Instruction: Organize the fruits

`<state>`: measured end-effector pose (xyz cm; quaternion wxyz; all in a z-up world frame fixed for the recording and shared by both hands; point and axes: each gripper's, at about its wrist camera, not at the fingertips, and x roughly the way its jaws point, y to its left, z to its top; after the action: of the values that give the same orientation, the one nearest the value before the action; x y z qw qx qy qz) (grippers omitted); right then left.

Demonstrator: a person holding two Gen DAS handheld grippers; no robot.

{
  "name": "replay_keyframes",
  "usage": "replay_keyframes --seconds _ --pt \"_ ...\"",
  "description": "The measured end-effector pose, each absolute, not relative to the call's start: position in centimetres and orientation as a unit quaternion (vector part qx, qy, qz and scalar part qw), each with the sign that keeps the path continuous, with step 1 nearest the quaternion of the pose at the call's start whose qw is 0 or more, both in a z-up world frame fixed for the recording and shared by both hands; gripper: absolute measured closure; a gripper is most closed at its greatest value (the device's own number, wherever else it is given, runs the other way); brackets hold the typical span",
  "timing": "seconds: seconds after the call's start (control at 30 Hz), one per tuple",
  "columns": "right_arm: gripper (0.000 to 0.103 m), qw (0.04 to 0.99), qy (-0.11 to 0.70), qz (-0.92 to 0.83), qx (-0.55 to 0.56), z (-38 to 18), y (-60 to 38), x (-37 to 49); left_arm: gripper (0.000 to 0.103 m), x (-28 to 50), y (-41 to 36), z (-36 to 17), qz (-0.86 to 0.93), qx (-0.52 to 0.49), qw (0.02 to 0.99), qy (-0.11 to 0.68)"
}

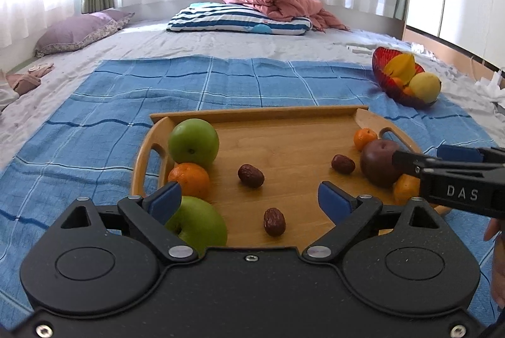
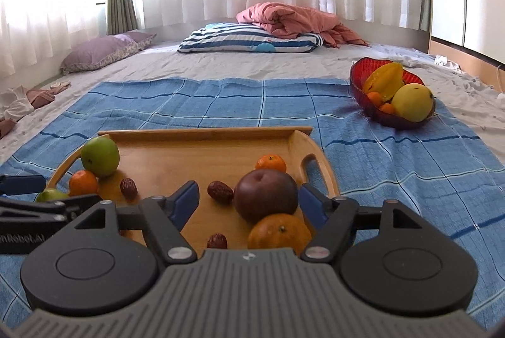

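A wooden tray [image 1: 284, 148] lies on a blue checked cloth [image 1: 126, 104] and holds two green apples [image 1: 193, 142], oranges [image 1: 189, 180], a dark red apple [image 1: 378, 162] and three dates [image 1: 251, 175]. My left gripper [image 1: 249, 202] is open over the tray's near edge, a date [image 1: 274, 221] between its fingers. My right gripper [image 2: 249, 205] is open, its fingers on either side of the dark red apple [image 2: 265, 196] and an orange [image 2: 279, 232]. A red glass bowl [image 2: 359, 85] at the far right holds a starfruit, a yellow fruit and small oranges.
The cloth lies on a grey bed sheet. A striped pillow [image 1: 240, 20] and a pink blanket [image 1: 277, 1] lie at the far end, a purple pillow [image 1: 79, 33] at the far left. White curtains hang behind.
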<state>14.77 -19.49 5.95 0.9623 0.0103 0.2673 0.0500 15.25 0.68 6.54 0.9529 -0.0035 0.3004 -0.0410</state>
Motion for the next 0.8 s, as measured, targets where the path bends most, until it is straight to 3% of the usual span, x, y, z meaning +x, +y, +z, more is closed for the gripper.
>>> replay_keyframes --seconds 0.8 --pt "0.015 0.973 0.223 0.045 -0.026 4.5 -19.4 8.0 0.009 10.0 0.5 5.0 -0.016 -0.023 0.95 0.31"
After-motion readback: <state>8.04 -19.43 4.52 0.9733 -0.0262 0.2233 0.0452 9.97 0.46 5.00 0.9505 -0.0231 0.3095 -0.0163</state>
